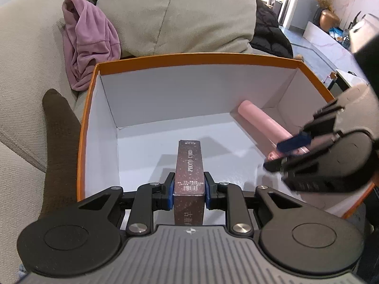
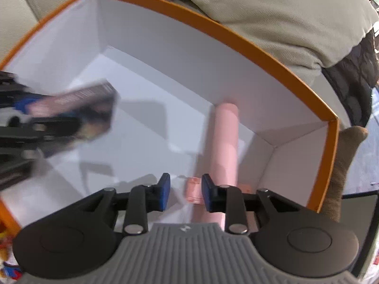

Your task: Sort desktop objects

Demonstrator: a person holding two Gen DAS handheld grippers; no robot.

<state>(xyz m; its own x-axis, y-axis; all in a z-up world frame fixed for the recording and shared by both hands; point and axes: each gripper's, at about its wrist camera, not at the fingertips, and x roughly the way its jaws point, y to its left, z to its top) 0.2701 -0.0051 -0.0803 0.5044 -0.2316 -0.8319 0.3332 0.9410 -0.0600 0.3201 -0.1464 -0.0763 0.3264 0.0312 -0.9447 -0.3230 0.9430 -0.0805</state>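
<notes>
My left gripper [image 1: 189, 190] is shut on a dark maroon "PHOTO CARD" box [image 1: 189, 165] and holds it upright over the white floor of an orange-rimmed box [image 1: 196, 58]. In the right wrist view the card box [image 2: 78, 116] shows blurred at the left. My right gripper [image 2: 186, 193] is open inside the orange box [image 2: 260, 52], its fingers apart above the near end of a pink cylinder [image 2: 225, 142]. The pink cylinder [image 1: 258, 120] lies against the box's right wall. The right gripper [image 1: 281, 152] shows blurred at the right of the left wrist view.
The orange box rests on a beige sofa [image 1: 28, 59] with a large cushion [image 1: 180, 11]. A purple cloth [image 1: 87, 40] lies behind the box's left corner. A dark brown object [image 1: 59, 142] sits left of the box. A black jacket [image 1: 270, 33] lies behind at the right.
</notes>
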